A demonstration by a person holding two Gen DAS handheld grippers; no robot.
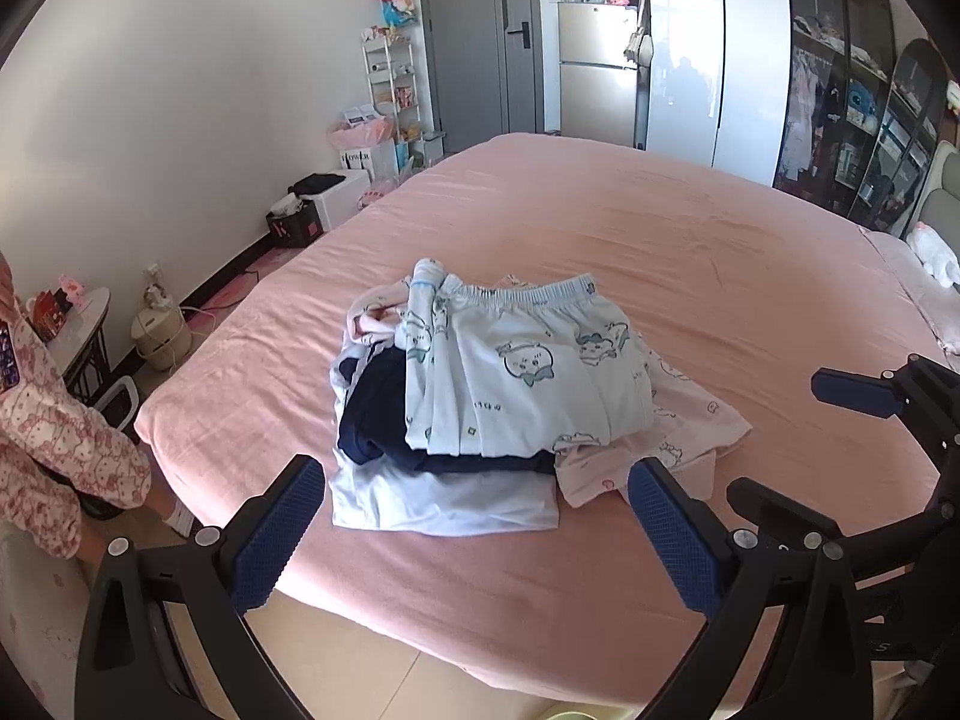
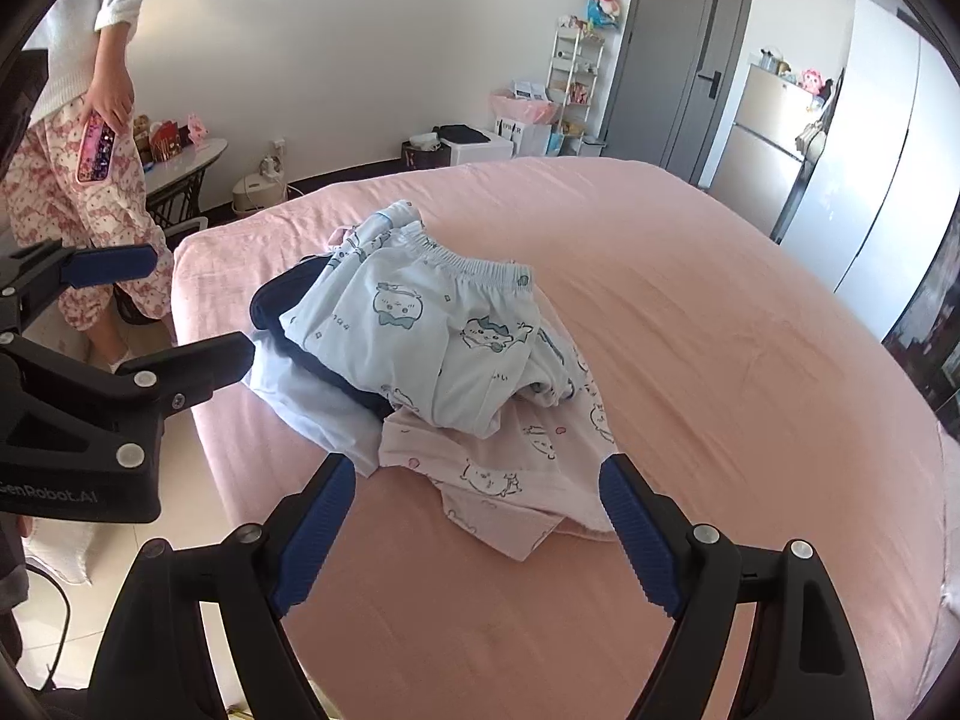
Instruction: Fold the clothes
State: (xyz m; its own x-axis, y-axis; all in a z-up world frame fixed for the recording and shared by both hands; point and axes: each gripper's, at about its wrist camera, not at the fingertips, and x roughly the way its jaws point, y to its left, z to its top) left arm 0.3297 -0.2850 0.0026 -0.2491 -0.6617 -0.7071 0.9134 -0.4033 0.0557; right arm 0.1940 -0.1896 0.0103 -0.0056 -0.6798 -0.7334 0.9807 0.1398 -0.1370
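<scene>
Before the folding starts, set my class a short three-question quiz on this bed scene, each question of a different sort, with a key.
1. True or false: the light blue printed shorts lie on top of the pile, above the navy garment.
2. Multiple choice: the pink printed garment is (A) hanging on the door, (B) spread on the pink bed sheet partly under the shorts, (C) held in the right gripper.
3. Fill in: the jaws of the left gripper stand ____ and hold nothing.

Key: 1 true. 2 B. 3 open.
</scene>
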